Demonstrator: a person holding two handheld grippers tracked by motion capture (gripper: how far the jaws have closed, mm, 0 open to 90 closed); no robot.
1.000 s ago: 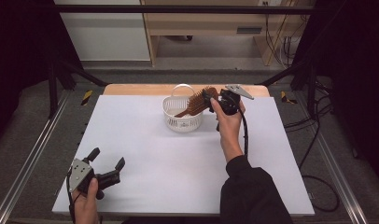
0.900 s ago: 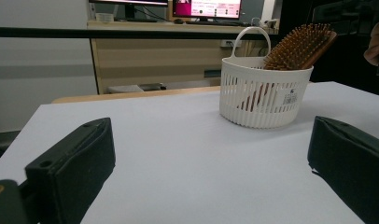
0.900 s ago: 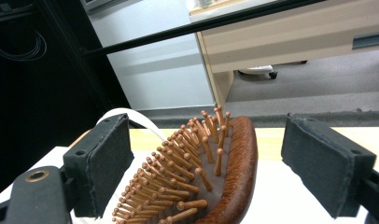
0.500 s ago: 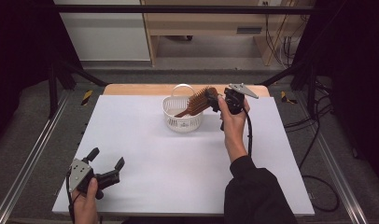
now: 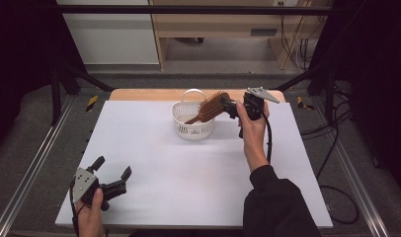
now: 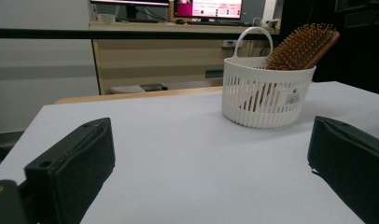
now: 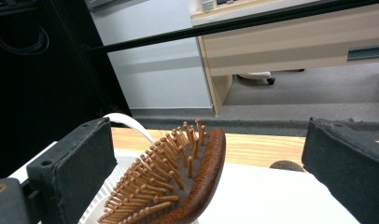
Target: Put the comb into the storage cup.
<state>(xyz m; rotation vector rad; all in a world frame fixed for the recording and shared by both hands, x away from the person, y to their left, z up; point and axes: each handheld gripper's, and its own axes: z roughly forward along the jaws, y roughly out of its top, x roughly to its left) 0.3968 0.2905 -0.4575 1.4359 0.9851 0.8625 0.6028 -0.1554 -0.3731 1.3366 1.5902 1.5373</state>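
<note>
Now, step in hand: letting go of the hairbrush [image 5: 211,106] after setting it handle-down in the white basket [image 5: 192,128], by my judgement.
Hairbrush place: leaning in the basket at twelve o'clock on the table [image 5: 198,173], bristled head poking over the rim toward two o'clock.
Right gripper [image 5: 231,107]: jaws have just been opening and stand wide; the brush head sits between them, neither pad pressing on it.
Left gripper [image 5: 111,169]: at seven o'clock near the table's front edge, jaws spread wide, nothing between them.
Next move: likely draw the right gripper back toward three o'clock, clear of the bristles, without tipping the basket.
</note>
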